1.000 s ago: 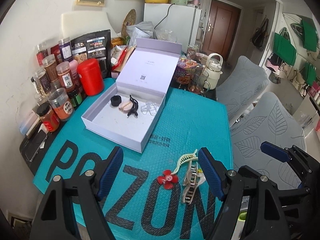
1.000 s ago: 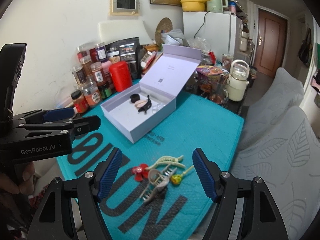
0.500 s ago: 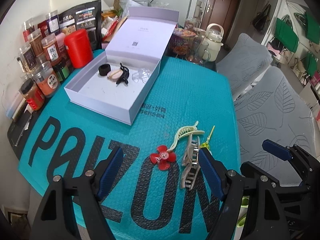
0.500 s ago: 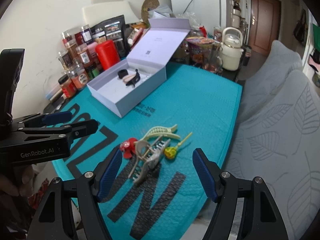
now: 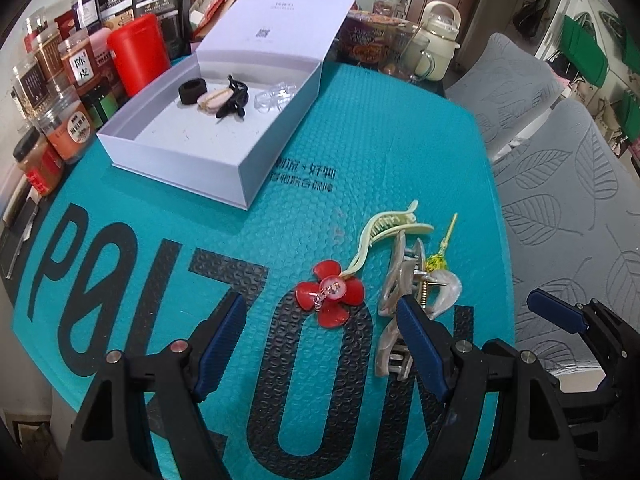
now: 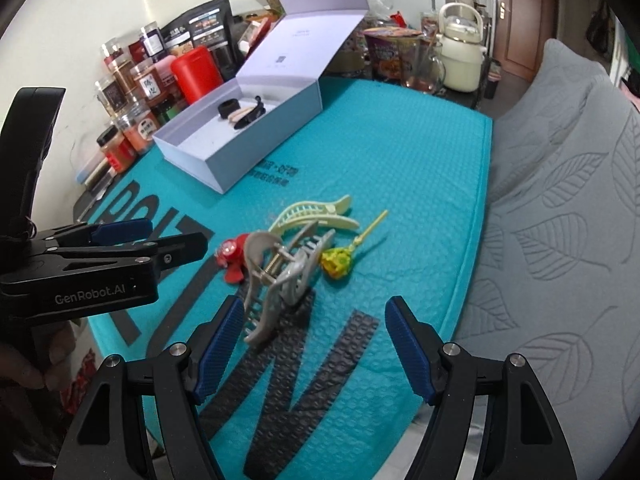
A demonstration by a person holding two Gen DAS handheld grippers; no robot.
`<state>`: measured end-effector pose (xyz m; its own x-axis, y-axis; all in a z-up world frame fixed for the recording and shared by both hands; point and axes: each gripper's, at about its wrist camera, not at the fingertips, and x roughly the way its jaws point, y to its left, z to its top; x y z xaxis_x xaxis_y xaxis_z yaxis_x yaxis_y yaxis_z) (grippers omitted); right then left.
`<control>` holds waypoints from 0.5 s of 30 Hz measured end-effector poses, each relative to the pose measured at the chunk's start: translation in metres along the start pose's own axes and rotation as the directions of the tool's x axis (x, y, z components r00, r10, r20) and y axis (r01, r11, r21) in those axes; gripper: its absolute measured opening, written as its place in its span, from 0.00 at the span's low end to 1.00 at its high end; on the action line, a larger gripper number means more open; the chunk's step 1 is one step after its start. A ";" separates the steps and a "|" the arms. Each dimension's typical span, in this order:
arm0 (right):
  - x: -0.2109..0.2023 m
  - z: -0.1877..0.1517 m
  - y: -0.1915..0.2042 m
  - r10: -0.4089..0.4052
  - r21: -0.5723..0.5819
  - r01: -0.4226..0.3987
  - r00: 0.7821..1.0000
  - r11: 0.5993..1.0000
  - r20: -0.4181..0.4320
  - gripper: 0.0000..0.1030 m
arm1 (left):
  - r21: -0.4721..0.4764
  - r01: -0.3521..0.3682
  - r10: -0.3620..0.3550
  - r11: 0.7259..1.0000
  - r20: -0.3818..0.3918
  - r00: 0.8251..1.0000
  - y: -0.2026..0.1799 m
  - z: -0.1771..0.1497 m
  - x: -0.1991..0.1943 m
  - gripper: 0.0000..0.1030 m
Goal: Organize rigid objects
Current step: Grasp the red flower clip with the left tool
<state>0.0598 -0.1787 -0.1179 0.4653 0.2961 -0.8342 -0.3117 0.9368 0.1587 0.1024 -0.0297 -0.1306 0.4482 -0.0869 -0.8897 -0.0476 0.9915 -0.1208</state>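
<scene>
Hovering over the teal mat, the left gripper stands spread and empty, the red flower clip just ahead between its fingers. The right gripper is likewise spread, holding nothing, the grey claw clip by its left finger. Beside these lie a cream clip and a yellow pin. Farther off, the open box holds other hair pieces.

Spice jars and a red canister line the wall; cream kettle behind.
</scene>
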 end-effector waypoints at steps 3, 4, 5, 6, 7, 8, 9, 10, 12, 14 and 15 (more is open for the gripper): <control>0.011 -0.004 -0.002 0.001 0.007 -0.001 1.000 1.000 -0.020 0.72 | 0.003 0.003 -0.003 1.000 -0.013 1.000 0.000 -0.002 0.011 0.75; 0.014 -0.005 -0.003 0.002 0.010 -0.001 1.000 1.000 -0.024 0.72 | 0.001 0.005 -0.005 1.000 -0.020 1.000 0.001 -0.003 0.015 0.75; 0.016 -0.007 -0.005 0.002 0.016 -0.002 1.000 1.000 -0.028 0.72 | -0.001 0.007 -0.007 1.000 -0.027 1.000 0.001 -0.004 0.019 0.75; 0.019 -0.007 -0.006 0.003 0.021 -0.003 1.000 1.000 -0.031 0.72 | -0.002 0.008 -0.008 1.000 -0.034 0.999 0.001 -0.004 0.024 0.75; 0.022 -0.008 -0.007 0.004 0.025 -0.003 0.999 1.000 -0.035 0.72 | -0.004 0.008 -0.008 1.000 -0.043 0.999 0.001 -0.005 0.029 0.75; 0.025 -0.009 -0.008 0.005 0.029 -0.004 0.999 1.000 -0.041 0.72 | -0.006 0.008 -0.008 1.000 -0.048 0.999 0.001 -0.005 0.033 0.75; 0.028 -0.010 -0.009 0.005 0.032 -0.003 0.999 0.999 -0.047 0.72 | -0.008 0.007 -0.008 1.000 -0.054 0.999 0.000 -0.005 0.037 0.75; 0.032 -0.010 -0.010 0.006 0.037 -0.004 0.998 0.999 -0.055 0.72 | -0.009 0.007 -0.008 1.000 -0.060 0.998 0.000 -0.005 0.041 0.75; 0.036 -0.011 -0.012 0.007 0.043 -0.004 0.998 0.999 -0.063 0.72 | -0.013 0.010 -0.010 1.000 -0.071 0.997 -0.001 -0.004 0.049 0.75; 0.039 -0.012 -0.015 0.008 0.050 -0.005 0.998 0.999 -0.066 0.72 | -0.017 0.010 -0.011 1.000 -0.078 0.997 -0.002 -0.002 0.056 0.75; 0.040 -0.012 -0.016 0.007 0.052 -0.004 0.998 0.999 -0.067 0.72 | -0.018 0.008 -0.010 1.000 -0.082 0.997 -0.002 -0.001 0.059 0.75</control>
<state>0.0737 -0.1838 -0.1600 0.4065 0.2899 -0.8664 -0.2704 0.9440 0.1890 0.1278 -0.0372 -0.1837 0.3741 -0.1043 -0.9215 -0.0601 0.9888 -0.1363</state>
